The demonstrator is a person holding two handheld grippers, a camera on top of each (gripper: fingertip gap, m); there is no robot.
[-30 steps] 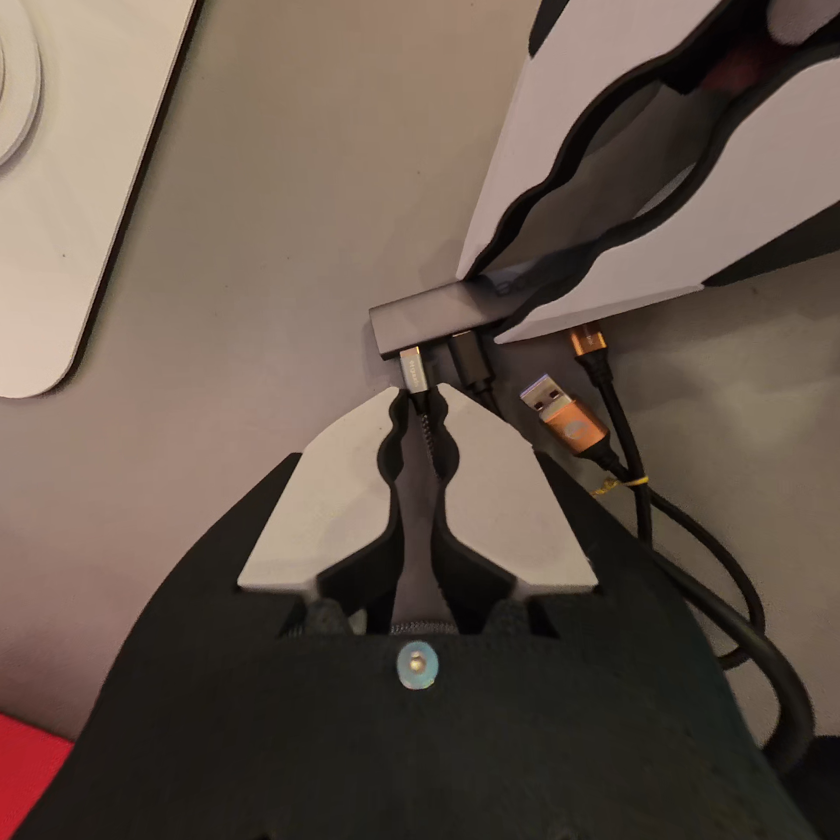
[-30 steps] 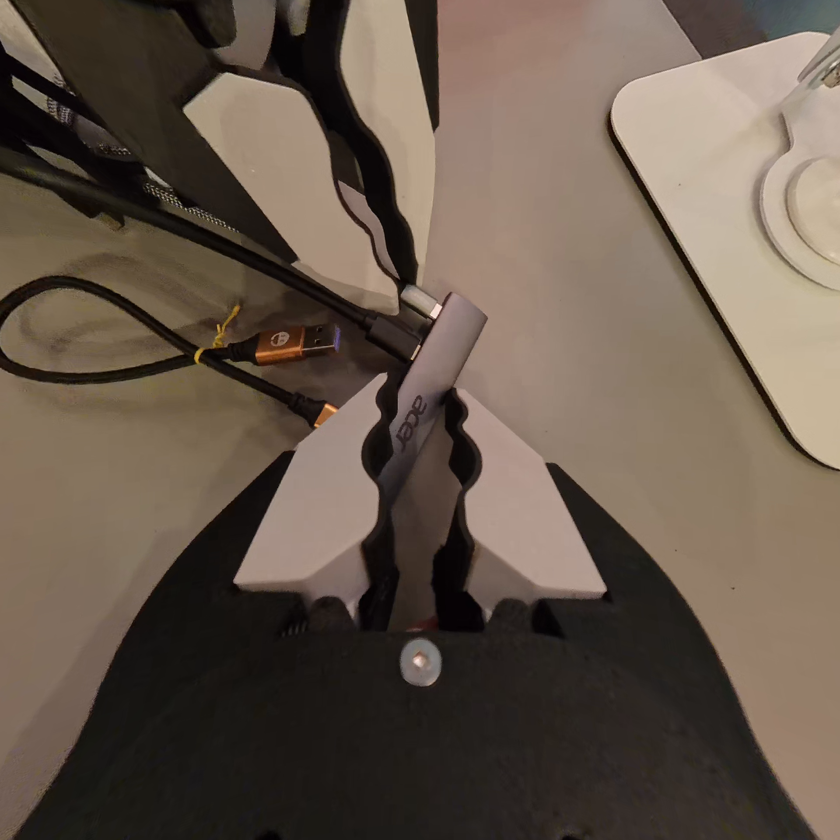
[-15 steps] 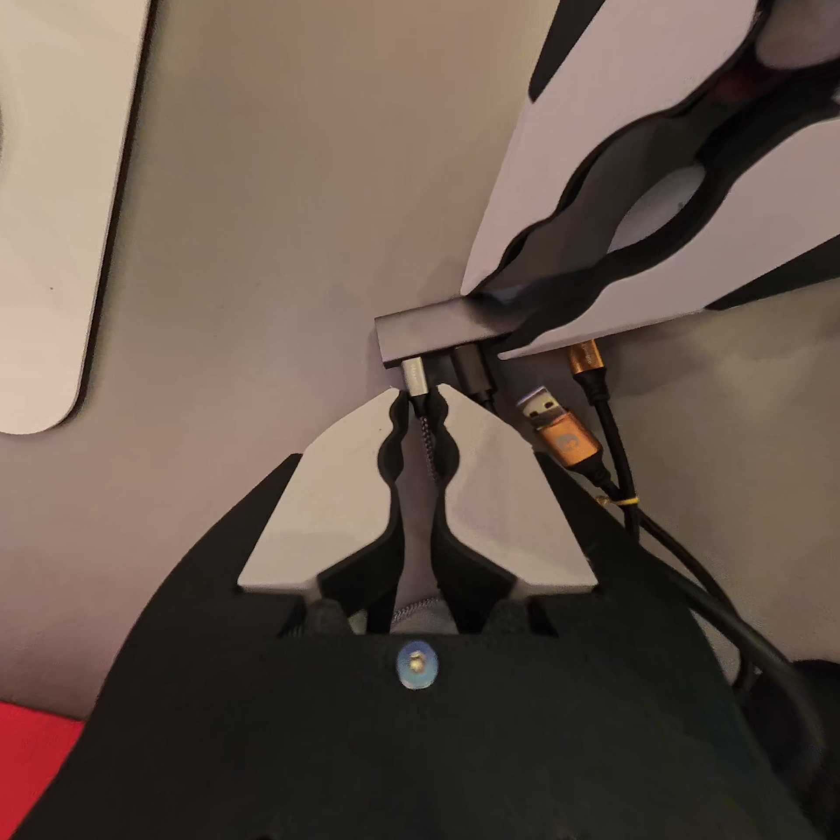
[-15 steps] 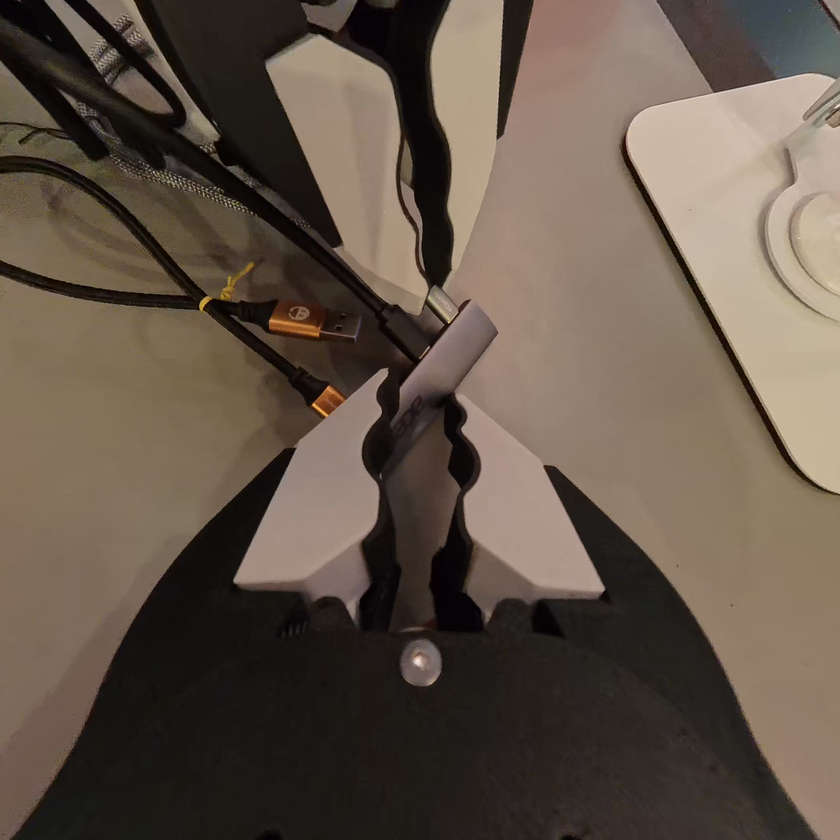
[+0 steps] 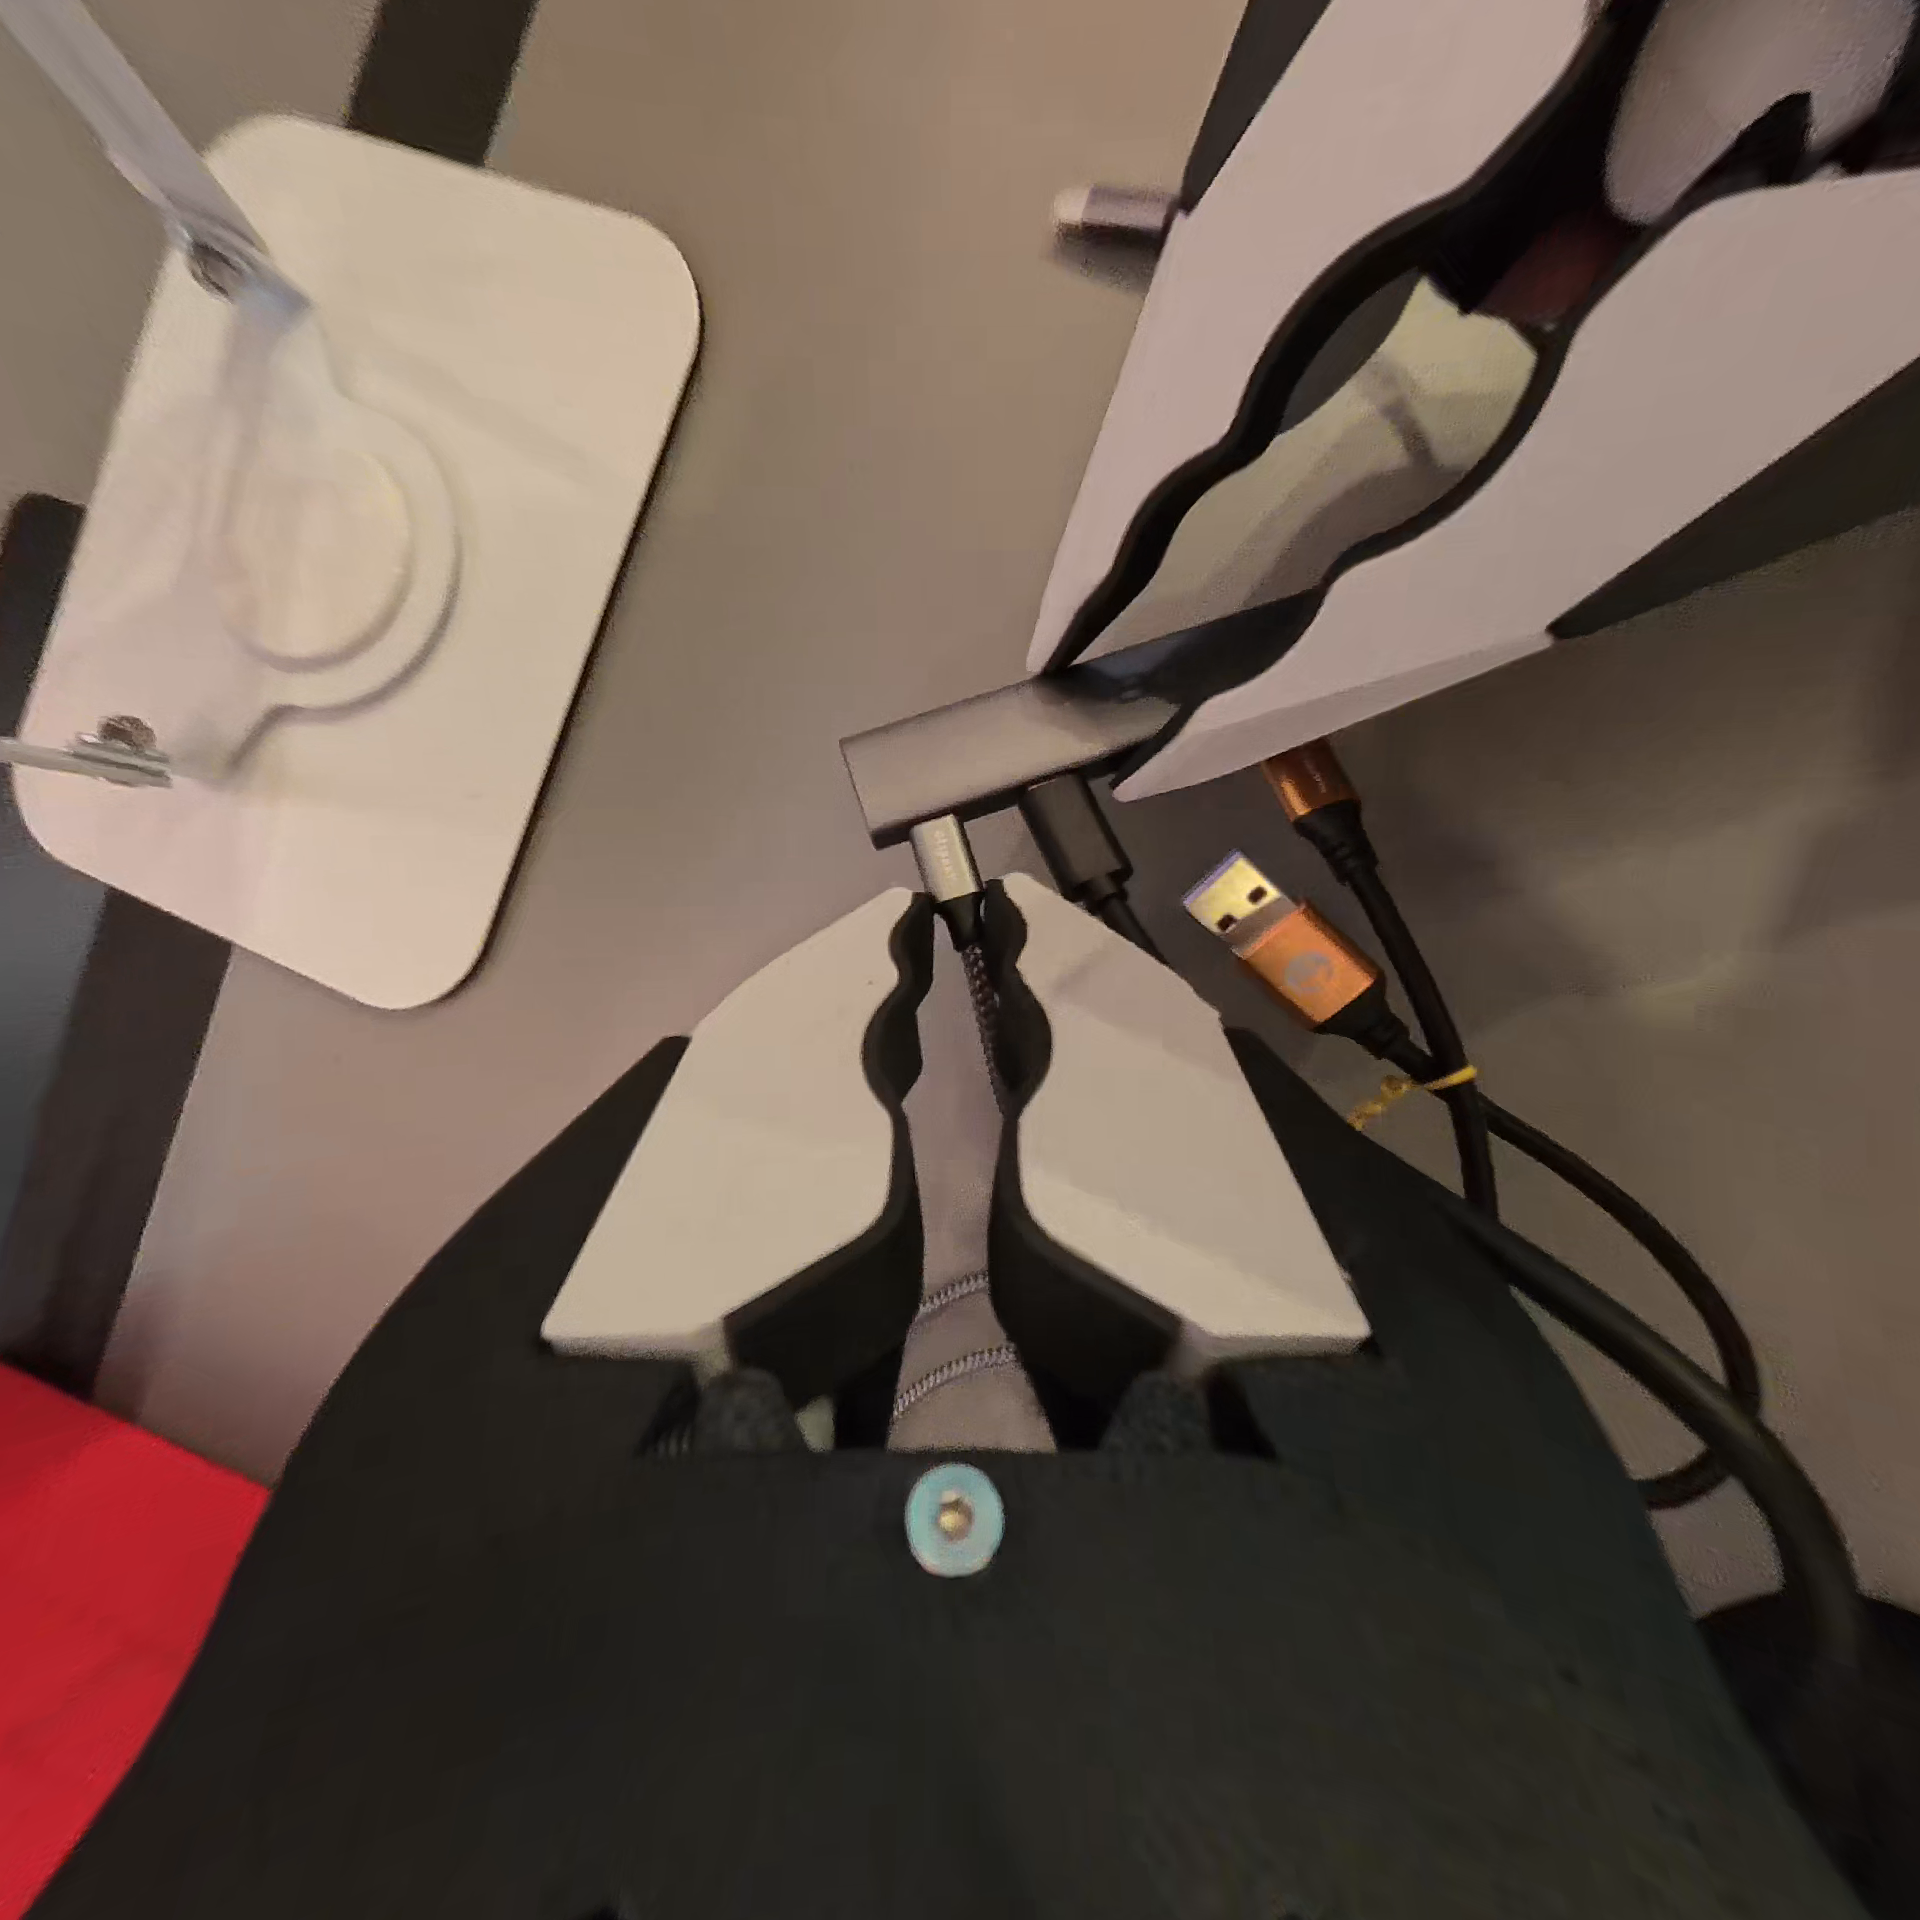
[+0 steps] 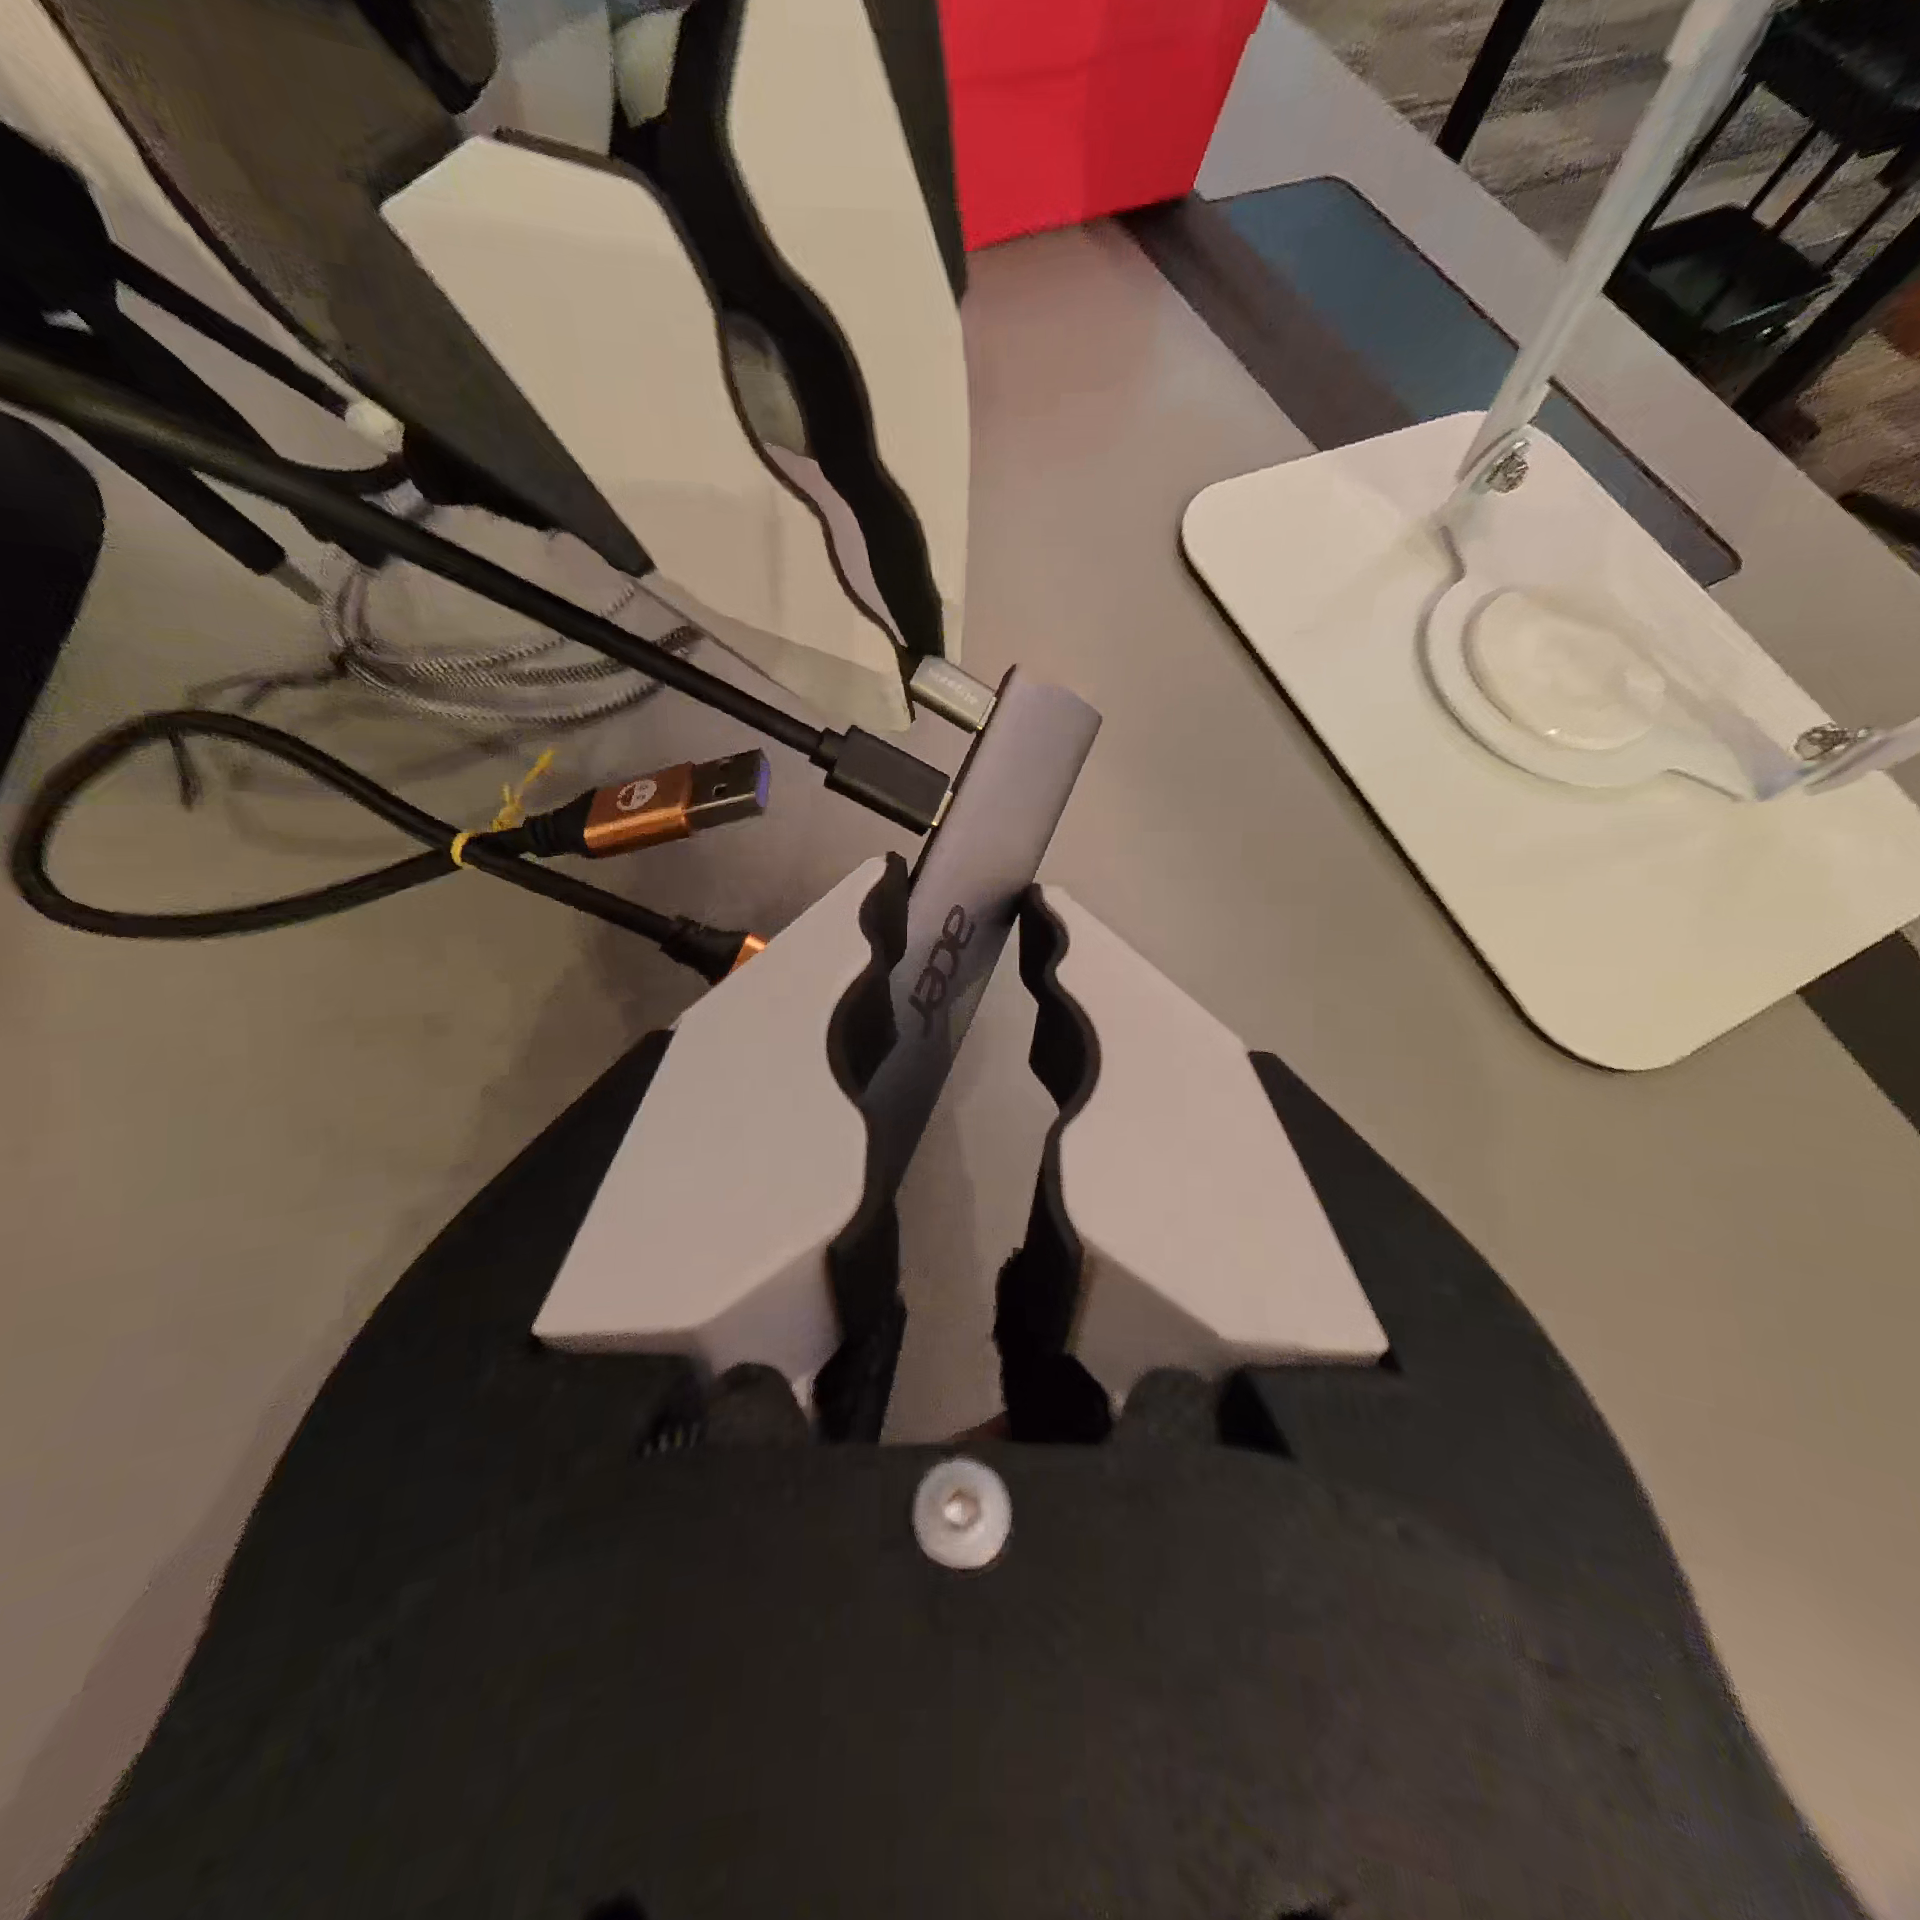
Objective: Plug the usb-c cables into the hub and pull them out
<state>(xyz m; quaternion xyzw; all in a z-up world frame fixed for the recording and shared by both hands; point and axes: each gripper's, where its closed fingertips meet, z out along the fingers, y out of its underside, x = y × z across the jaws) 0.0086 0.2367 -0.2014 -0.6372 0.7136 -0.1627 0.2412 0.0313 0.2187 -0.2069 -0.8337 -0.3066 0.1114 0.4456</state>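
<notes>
Spreading across both views, the plain grey table [image 6: 312, 1143] carried a white flat lamp base [image 6: 1558, 748] at the right of the right wrist frame. Near frame centre the right tongs [image 6: 961, 914] clamped the slim grey metal hub [image 6: 1003, 790], while the left tongs [image 5: 961, 914] pinched the braided grey cable [image 5: 982, 997] behind its silver plug [image 5: 943, 854], which looked seated. A straight pull along the plug's axis, with the hub braced, seemed best.

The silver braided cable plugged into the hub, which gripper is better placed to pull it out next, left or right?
Left. The left gripper is already shut on the silver braided cable just behind its plug, in line with the port. The right gripper is clamped on the hub, so it likely serves best bracing it.
</notes>
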